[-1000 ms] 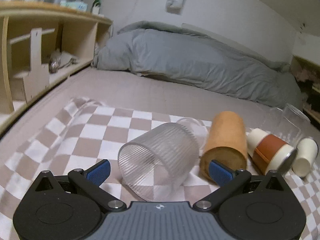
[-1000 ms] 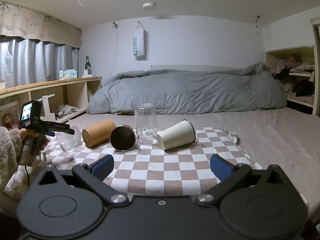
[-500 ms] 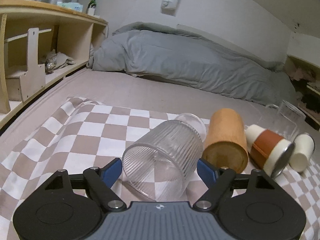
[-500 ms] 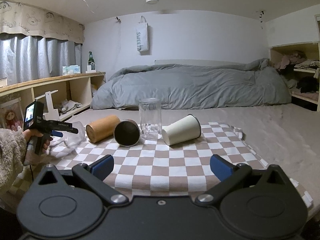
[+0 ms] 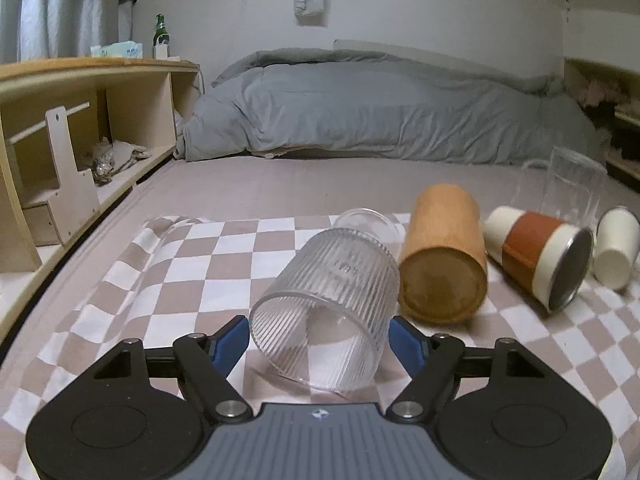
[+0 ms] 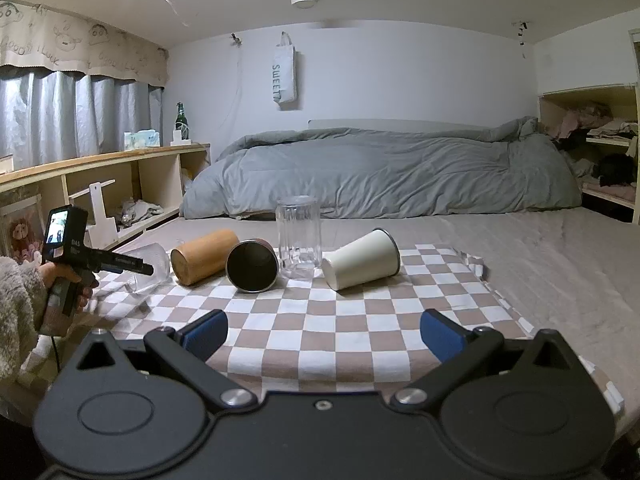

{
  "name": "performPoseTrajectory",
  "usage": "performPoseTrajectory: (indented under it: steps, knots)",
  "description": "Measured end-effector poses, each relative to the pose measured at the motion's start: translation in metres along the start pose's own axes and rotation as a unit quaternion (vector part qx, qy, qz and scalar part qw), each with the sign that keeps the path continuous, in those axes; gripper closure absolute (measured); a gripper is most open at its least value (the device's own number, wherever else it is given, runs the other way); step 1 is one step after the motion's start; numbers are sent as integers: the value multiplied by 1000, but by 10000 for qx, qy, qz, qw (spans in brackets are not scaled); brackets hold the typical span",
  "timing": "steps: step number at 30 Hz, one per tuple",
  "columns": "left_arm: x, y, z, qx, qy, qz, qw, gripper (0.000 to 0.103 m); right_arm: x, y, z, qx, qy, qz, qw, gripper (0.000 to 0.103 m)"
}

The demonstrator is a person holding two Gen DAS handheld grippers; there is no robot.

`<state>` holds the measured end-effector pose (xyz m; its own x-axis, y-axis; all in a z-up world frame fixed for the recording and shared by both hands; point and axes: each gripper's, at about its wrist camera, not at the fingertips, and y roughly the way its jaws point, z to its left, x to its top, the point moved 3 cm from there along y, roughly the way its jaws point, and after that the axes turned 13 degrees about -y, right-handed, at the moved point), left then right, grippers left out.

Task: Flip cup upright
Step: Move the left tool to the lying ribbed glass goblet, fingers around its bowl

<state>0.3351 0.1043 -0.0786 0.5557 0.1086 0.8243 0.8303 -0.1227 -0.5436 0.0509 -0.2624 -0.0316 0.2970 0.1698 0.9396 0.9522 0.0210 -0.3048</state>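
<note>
A clear ribbed glass cup [image 5: 328, 308] lies on its side on the checked cloth [image 5: 192, 280], mouth toward the camera and tilted. My left gripper [image 5: 320, 340] is shut on it, a blue pad against each side near the rim. In the right wrist view the same cup [image 6: 150, 266] shows at far left between the left gripper's fingers [image 6: 128, 265]. My right gripper [image 6: 322, 330] is open and empty above the cloth's near edge, well away from the cups.
A tan cylinder cup [image 5: 442, 260], a white-and-brown tumbler [image 5: 540, 252] and a white cup [image 5: 616, 252] lie on their sides to the right. A tall clear glass [image 6: 298, 236] stands upright. A wooden shelf [image 5: 80, 128] runs along the left; a grey duvet [image 5: 380, 116] lies behind.
My left gripper's fingers have closed in from wide open onto the ribbed glass cup, and the view has tipped up. The right gripper has moved slightly; the cups look nearer.
</note>
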Motion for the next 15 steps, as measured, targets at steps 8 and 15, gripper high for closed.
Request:
performPoseTrajectory:
  steps: [8,15]
  knots:
    - [-9,-26,0,295,-316,287,9987,29,-1,-3,-3,-70,36,-17,10000,0]
    - [-24,-50,-3,402,-222,365,9983,29,-2,-6,-3,-103,54,-57,9999,0]
